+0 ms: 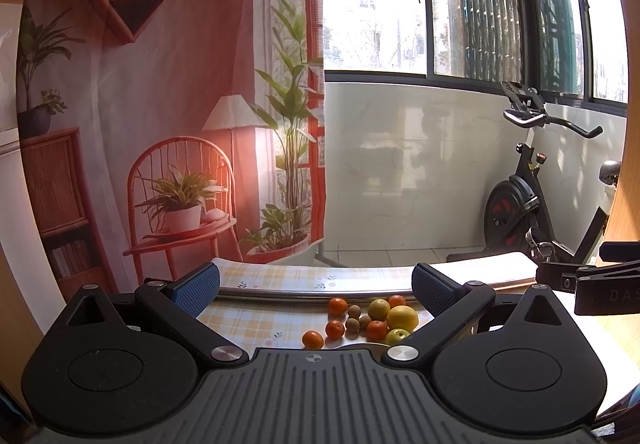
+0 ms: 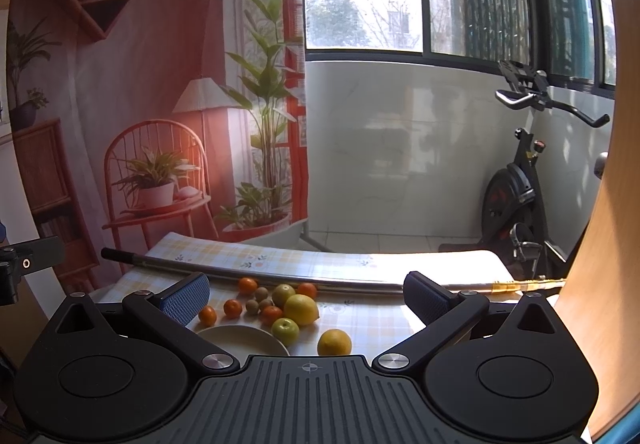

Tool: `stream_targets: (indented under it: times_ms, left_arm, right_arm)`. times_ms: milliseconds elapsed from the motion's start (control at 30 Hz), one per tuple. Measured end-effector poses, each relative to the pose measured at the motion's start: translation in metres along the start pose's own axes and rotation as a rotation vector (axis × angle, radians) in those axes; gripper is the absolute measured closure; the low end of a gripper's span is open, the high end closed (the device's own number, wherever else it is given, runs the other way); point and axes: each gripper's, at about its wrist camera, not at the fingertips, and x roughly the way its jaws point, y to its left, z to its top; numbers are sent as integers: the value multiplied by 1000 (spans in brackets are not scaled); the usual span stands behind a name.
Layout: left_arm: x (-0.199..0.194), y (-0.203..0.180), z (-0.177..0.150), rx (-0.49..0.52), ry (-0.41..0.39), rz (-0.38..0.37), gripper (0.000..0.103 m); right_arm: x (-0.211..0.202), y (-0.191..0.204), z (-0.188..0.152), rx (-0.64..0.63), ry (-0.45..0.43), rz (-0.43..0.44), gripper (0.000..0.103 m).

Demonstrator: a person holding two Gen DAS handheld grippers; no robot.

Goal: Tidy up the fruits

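Note:
Several fruits lie loose on the checked tablecloth (image 2: 360,320): small oranges (image 2: 233,308), brown round fruits (image 2: 253,306), a big lemon (image 2: 301,309), a green apple (image 2: 285,330) and a separate yellow citrus (image 2: 334,342). A white plate (image 2: 240,338) sits just in front of them, with no fruit visible on it. My right gripper (image 2: 306,294) is open above and behind the pile, holding nothing. In the left wrist view the same pile shows the lemon (image 1: 402,317) and oranges (image 1: 335,329). My left gripper (image 1: 316,286) is open too, held back from the fruit.
A metal rod (image 2: 320,278) lies across the table behind the fruit. Beyond the table's far edge hang a printed backdrop (image 2: 140,84) and a window, with an exercise bike (image 2: 516,196) at the right. A wooden panel (image 2: 592,284) stands close on the right. The right gripper's body (image 1: 592,284) shows at the left view's right edge.

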Motion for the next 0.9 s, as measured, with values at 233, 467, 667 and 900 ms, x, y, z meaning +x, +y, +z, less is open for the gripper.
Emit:
stream_targets:
  times_ms: [233,467,667,900]
  left_arm:
    - [-1,0,1,-5,5,8,0]
    - [-1,1,0,-20,5,1,0]
    - [6,1,-1,-26,3,18,0]
    - [49,3,-10,-9,54,41,0]
  right_arm:
    - [0,0,-1,-2,-2,1,0]
    - [0,2,-2,-7,1,3,0]
    - [13,-3,-6,-6,20,16,0]
    - [56,-20,-12,-35,36,12,0]
